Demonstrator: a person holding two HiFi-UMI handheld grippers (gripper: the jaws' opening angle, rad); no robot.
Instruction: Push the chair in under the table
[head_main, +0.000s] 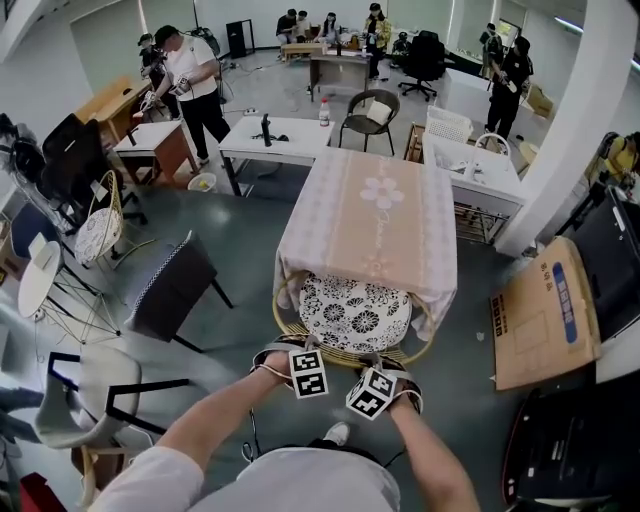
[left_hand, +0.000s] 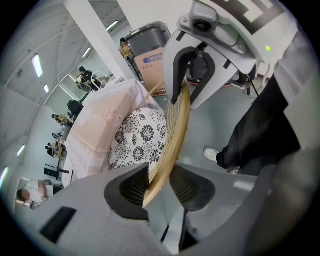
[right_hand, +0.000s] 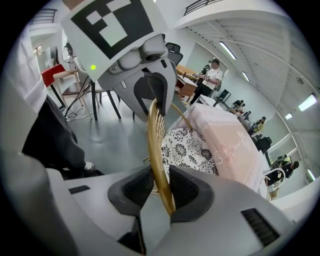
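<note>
Chair (head_main: 355, 315) seat mostly under cloth-covered surface (head_main: 370, 215); back rail (left_hand: 172, 145) just outside.
Left gripper (left_hand: 152, 182) jaws opening, rail loose between.
Right gripper (right_hand: 160, 187) jaws clenched on rail.
Push looks nearly done.

Grey floor (head_main: 250, 250); white pillar (head_main: 590, 110); desks (head_main: 285, 130), spare chairs (head_main: 170, 285) behind.
</note>
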